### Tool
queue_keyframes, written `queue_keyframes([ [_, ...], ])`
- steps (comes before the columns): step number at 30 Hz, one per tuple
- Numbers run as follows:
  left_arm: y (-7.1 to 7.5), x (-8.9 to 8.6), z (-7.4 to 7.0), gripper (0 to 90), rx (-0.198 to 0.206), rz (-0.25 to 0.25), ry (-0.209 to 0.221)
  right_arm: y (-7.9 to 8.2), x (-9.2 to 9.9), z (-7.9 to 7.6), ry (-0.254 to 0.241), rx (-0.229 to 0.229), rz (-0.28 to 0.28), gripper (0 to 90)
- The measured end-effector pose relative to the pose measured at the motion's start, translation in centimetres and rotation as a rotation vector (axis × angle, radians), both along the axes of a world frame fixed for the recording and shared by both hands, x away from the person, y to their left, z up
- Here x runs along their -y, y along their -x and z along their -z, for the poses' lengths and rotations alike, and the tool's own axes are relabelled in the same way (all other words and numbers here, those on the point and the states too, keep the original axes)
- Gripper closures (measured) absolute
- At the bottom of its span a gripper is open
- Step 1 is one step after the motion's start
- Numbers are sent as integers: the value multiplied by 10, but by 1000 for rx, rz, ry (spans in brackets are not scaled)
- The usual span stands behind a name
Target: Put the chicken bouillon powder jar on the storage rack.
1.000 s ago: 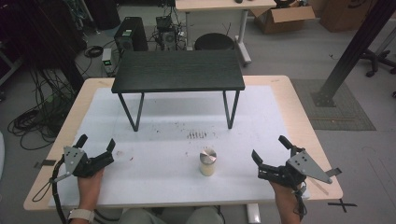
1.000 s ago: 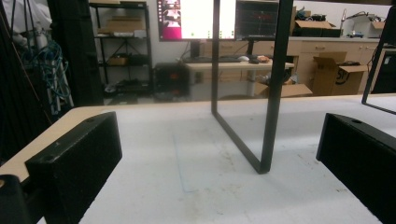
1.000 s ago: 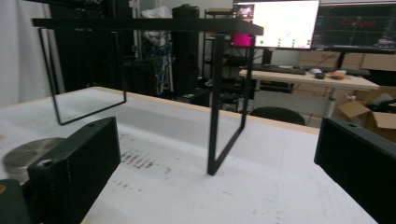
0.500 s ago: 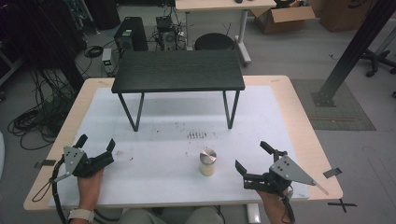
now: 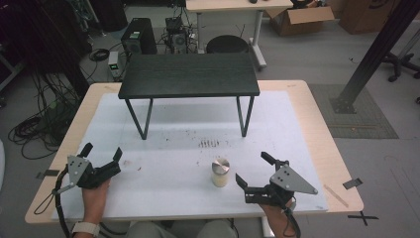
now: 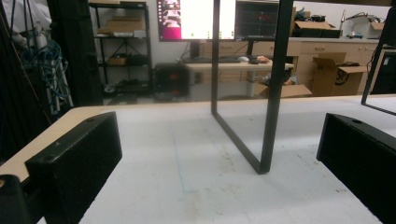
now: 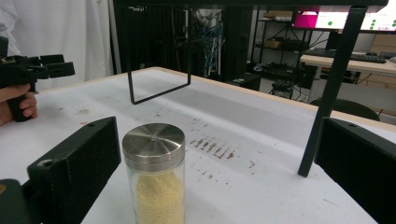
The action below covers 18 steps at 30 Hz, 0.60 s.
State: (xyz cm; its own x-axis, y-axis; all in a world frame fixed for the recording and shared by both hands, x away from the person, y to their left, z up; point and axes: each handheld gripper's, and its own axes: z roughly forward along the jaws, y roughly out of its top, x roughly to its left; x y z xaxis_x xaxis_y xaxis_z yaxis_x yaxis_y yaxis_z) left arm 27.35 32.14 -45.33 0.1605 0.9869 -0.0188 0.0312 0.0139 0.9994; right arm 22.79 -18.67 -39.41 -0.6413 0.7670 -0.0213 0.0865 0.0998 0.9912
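Note:
A small glass jar (image 5: 220,172) with a steel lid and yellow grains inside stands upright on the white table top (image 5: 188,148). My right gripper (image 5: 252,171) is open just to the jar's right and turned toward it. In the right gripper view the jar (image 7: 154,172) stands close ahead between the two wide jaws, nearer the left one, touching neither. My left gripper (image 5: 102,154) rests open near the table's front left corner with nothing between its jaws. It also appears far off in the right gripper view as the left gripper (image 7: 44,65) in a hand.
A small black table (image 5: 189,75) on thin metal legs stands on the far half of the white top. One of its leg frames (image 6: 261,102) rises ahead of the left gripper. Dark stains (image 5: 210,144) mark the surface beyond the jar.
My right gripper has moved left from the table's right edge toward the jar and turned to face it. The left gripper and the jar have stayed put.

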Motion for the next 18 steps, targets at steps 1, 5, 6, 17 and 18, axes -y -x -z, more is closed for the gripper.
queue_keyframes([
  [1, 0, 0, 0, 5, 0, 0, 0, 0, 0, 0, 0, 0, 0, 3],
  [5, 0, 0, 0, 4, 1, 0, -1, -1, -6, 3, 7, -8, -7, 3],
  [6, 0, 0, 0, 4, 1, 0, -1, -1, -7, 4, 7, -11, -9, 3],
  [17, 0, 0, 0, 5, 0, 0, 0, -4, -19, 10, 26, -32, -33, 5],
  [18, 0, 0, 0, 5, 1, 0, 0, -5, -21, 13, 27, -41, -40, 9],
])
